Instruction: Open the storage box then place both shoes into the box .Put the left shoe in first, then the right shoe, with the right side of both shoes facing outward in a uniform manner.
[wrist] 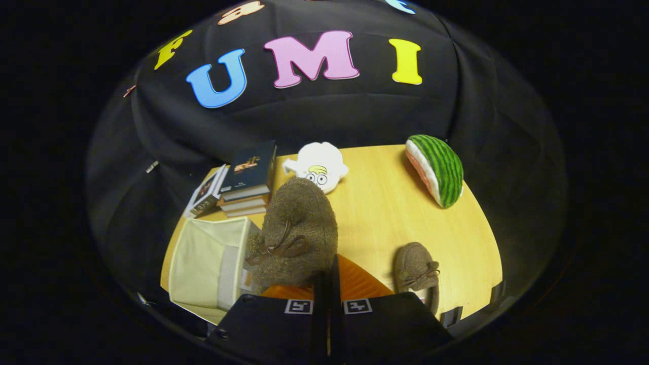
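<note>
Now one fuzzy brown shoe (296, 230) hangs up in the air, pinched at its back end by the gripper (328, 284), right beside the open box (203, 266). Its twin, the other shoe (417, 268), sits on the table (385, 213).

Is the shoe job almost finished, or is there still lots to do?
About halfway. Done: the storage box already stands open. In hand: the gripper is shut on one brown shoe, lifted beside the box, not inside yet. Left: put it in, then fetch the other shoe lying on the table.
</note>
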